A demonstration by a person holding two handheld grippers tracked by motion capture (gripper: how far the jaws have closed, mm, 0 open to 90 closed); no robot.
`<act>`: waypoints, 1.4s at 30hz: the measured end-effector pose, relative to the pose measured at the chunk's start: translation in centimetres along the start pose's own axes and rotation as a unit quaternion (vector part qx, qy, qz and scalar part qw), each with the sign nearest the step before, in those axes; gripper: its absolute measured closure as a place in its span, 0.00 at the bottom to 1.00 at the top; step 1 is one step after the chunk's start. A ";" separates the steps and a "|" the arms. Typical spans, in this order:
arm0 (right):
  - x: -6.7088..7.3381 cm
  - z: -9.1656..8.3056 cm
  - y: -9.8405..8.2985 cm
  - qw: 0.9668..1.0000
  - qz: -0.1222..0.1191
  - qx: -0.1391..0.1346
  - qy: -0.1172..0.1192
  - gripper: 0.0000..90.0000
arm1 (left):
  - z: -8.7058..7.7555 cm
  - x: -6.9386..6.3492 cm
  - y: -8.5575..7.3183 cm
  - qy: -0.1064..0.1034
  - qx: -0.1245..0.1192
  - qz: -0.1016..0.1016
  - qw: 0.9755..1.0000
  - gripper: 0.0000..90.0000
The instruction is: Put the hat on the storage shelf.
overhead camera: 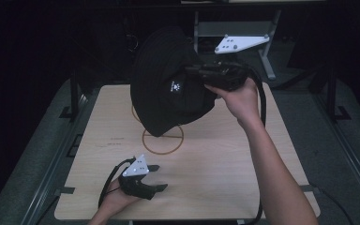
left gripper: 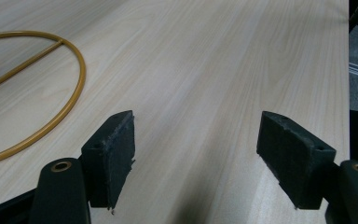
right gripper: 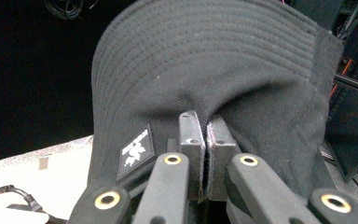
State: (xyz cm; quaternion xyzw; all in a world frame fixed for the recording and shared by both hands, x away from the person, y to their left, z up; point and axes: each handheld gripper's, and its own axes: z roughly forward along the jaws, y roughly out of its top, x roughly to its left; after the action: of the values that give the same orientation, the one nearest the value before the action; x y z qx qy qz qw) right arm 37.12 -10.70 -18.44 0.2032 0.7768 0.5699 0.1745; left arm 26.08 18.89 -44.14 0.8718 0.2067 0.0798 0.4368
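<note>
right gripper [right gripper: 204, 154] jaws pinched on black hat [overhead camera: 168, 84], held up at upper centre of high view | hat's small white-print label [right gripper: 136, 150] unreadable | left gripper [left gripper: 196, 154] jaws wide apart, lower left over table [overhead camera: 225, 154] | gold ring [left gripper: 51, 121] nearby

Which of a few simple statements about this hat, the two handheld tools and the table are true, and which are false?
1. The right tool is pinching the black hat. True.
2. The hat lies flat on the table. False: it hangs in the air above it, held up by the right tool.
3. The left tool is wide open with nothing between its jaws. True.
4. The gold wire ring is held up by the left tool. False: it lies on the table, off to the side of that tool.
5. The hat carries a small white logo patch. True.
</note>
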 end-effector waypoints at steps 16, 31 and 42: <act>-0.5 4.2 2.1 1.000 -0.009 0.026 0.012 0.97 | 0.1 0.0 0.1 -0.006 0.004 0.008 1.000 0.30; -0.8 7.8 3.2 0.998 -0.020 0.060 0.020 0.97 | 0.2 0.0 0.1 -0.012 0.002 0.008 1.000 0.30; -0.9 10.1 3.6 0.996 -0.027 0.081 0.021 0.97 | 0.4 -0.5 0.2 -0.009 0.010 0.020 1.000 0.29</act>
State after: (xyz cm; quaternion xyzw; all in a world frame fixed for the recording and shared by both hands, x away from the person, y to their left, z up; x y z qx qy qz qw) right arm 43.39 -1.99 -17.84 0.1835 0.8294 0.5040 0.1565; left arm 25.84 18.29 -44.22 0.8806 0.1863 0.0788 0.4286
